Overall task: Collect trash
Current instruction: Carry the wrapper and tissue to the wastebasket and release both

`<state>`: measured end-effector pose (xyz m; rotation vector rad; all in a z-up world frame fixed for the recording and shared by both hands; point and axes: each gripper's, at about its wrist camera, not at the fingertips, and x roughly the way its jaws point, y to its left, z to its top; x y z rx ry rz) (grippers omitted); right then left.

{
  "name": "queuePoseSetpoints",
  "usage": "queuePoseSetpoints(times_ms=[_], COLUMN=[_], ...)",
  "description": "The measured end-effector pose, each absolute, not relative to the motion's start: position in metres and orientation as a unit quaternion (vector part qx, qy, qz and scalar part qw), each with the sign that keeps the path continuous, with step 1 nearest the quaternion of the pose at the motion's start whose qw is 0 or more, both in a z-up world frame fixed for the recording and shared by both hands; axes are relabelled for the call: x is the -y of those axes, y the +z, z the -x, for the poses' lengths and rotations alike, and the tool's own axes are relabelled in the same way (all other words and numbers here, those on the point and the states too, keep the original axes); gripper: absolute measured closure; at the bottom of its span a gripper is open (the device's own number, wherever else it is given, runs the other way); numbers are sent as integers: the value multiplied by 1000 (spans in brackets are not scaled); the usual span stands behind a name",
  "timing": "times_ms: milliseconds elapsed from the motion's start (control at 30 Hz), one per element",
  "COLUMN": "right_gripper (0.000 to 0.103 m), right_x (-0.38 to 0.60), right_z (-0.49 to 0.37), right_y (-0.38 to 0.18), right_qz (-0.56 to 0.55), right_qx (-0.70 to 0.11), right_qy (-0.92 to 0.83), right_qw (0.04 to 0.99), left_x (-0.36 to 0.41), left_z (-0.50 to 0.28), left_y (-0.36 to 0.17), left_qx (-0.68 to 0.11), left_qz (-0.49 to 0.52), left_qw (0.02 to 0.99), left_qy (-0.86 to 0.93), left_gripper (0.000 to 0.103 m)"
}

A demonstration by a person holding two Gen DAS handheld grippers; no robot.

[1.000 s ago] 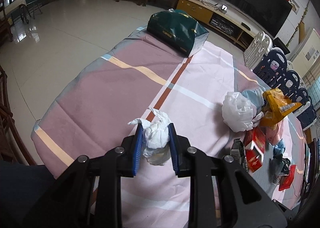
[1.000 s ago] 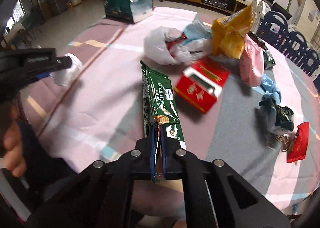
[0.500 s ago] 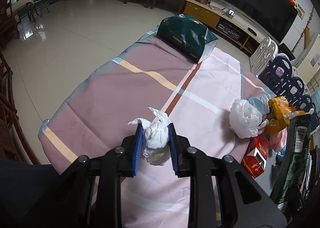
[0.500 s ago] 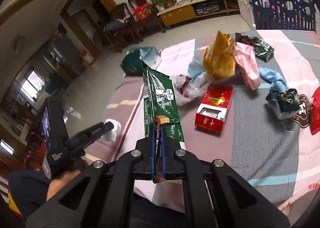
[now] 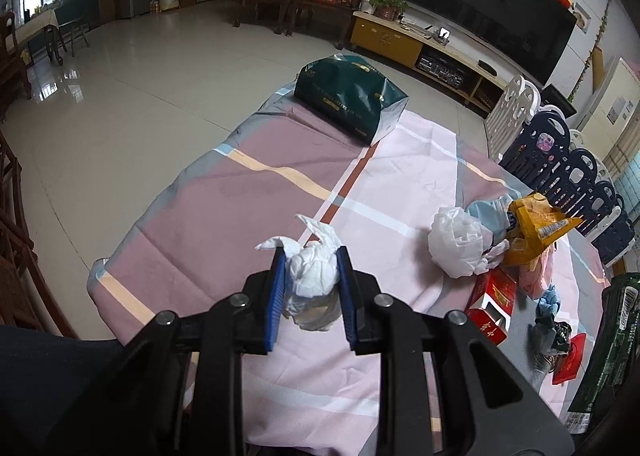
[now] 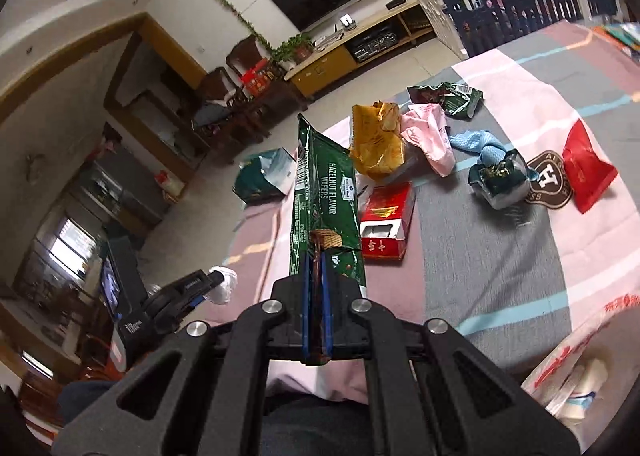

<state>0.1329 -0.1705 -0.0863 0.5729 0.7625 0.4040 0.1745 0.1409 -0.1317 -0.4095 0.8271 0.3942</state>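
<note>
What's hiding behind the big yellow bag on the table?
In the left wrist view, behind the yellow bag a light blue wrapper pokes out, beside a white plastic bag. A pink wrapper lies underneath it. Anything else there is covered.

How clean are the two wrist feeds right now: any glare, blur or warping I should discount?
Left wrist view: sharp, with window glare on the floor tiles, fisheye bending at the edges, and the crumpled tissue crisp. Right wrist view: horizon tilted, with soft smear at the left edge, but the print on the green wafer wrapper is readable.
</note>
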Motion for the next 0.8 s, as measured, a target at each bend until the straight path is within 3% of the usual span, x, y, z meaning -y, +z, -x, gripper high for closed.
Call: queuePoseSetpoints(times_ms=[800], right_gripper=[97], right_x=[188], right_z=[-93], right_y=[-56], right_qz=[-303], right_qx=[-329], right_qy=[191], right_qw=[874], left_x=[-91], left_z=[-136], left_y=[-66], left_qx=[-356], left_qz=[131], left_qw=[920], left_qy=[98], left_gripper=[77])
